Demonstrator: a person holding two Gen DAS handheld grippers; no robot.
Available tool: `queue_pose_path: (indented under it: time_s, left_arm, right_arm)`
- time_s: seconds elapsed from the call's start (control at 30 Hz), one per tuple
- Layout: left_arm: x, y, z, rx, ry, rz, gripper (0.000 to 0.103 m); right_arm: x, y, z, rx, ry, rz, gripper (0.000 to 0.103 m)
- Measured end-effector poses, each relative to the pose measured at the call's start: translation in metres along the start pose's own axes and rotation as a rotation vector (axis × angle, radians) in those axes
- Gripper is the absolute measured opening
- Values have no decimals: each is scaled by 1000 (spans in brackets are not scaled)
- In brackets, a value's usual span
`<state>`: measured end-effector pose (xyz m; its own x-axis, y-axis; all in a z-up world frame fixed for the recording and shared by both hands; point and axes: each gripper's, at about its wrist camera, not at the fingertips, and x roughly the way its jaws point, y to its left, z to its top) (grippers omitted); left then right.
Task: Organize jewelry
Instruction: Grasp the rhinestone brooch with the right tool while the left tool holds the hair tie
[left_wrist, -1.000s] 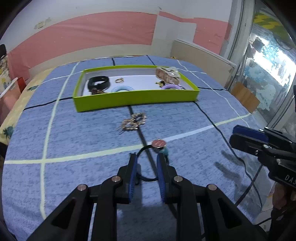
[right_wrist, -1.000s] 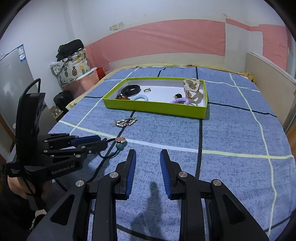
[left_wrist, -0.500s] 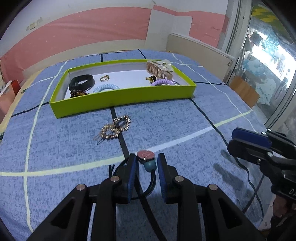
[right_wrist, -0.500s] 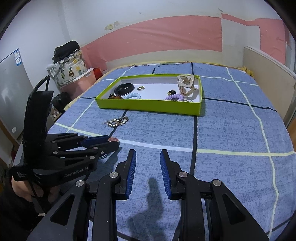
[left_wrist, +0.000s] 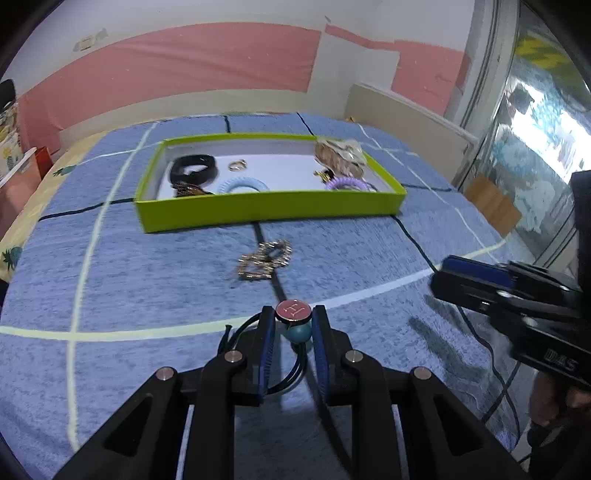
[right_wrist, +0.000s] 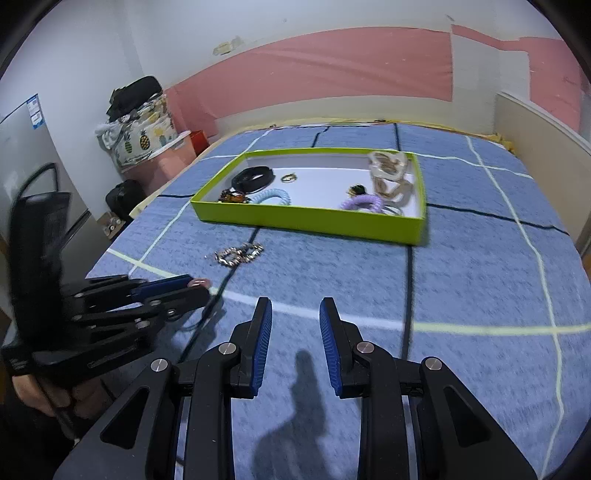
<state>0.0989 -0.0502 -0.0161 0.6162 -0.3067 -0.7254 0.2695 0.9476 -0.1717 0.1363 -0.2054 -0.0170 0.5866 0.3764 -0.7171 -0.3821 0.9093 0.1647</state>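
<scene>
A black hair tie with a pink disc (left_wrist: 293, 309) and a teal bead sits between the fingertips of my left gripper (left_wrist: 291, 318). Its jaws are closing and the pads touch the disc on both sides, while the cord loops back under the fingers. The right wrist view shows the left gripper (right_wrist: 201, 288) low over the bed with the pink disc (right_wrist: 198, 283) at its tip. My right gripper (right_wrist: 295, 308) hovers open over the blue bedspread, nothing between its fingers. A gold hair clip (left_wrist: 264, 260) lies ahead on the spread.
A lime-green tray (left_wrist: 266, 212) further up the bed holds a black band, a ring, blue and purple coil ties and a beige claw clip. The right gripper (left_wrist: 443, 275) shows at the right edge. Bags and boxes (right_wrist: 140, 140) stand beside the bed.
The left gripper came forward around the hair tie's disc, which lay ahead of its tips a second ago, and its jaws narrowed onto it. The right wrist view shifted slightly.
</scene>
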Motion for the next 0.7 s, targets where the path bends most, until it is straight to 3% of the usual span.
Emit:
queue_pose_path:
  time_s: [0.3, 0.7]
  left_arm:
    - [-27, 41, -2, -83, -60, 42, 21]
    - [-38, 81, -10, -160, -88, 53, 21]
  right_arm:
    - [55, 27, 26, -54, 73, 54, 28]
    - [98, 49, 49, 47, 146, 50, 28]
